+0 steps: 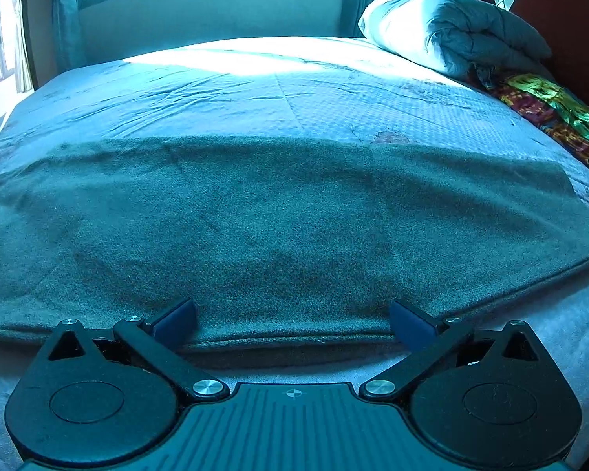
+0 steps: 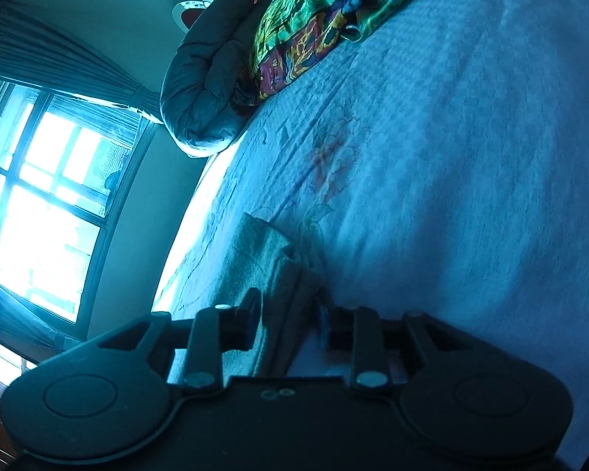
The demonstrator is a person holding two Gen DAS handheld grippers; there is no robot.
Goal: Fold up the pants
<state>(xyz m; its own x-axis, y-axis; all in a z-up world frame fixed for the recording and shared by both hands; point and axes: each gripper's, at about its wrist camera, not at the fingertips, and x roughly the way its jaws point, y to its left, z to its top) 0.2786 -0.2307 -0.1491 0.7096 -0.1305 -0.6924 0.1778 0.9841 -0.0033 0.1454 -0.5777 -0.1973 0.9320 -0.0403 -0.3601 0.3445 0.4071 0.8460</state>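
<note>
Grey-green pants (image 1: 275,216) lie spread flat across the near part of the bed, with their near edge along the mattress side. My left gripper (image 1: 292,314) stands wide open at that near edge, a blue pad on each side and nothing pinched between them. In the right wrist view, rolled onto its side, a folded end of the pants (image 2: 263,259) runs between the fingers of my right gripper (image 2: 286,310). Its jaws stand narrowly apart around the cloth, and the pads do not visibly press on it.
The bed carries a pale patterned sheet (image 1: 255,78). A rolled grey duvet (image 1: 451,27) and a bright multicoloured cloth (image 1: 549,106) lie by the red headboard (image 1: 549,11). A window (image 2: 39,196) with dark curtains is beyond the bed's far side.
</note>
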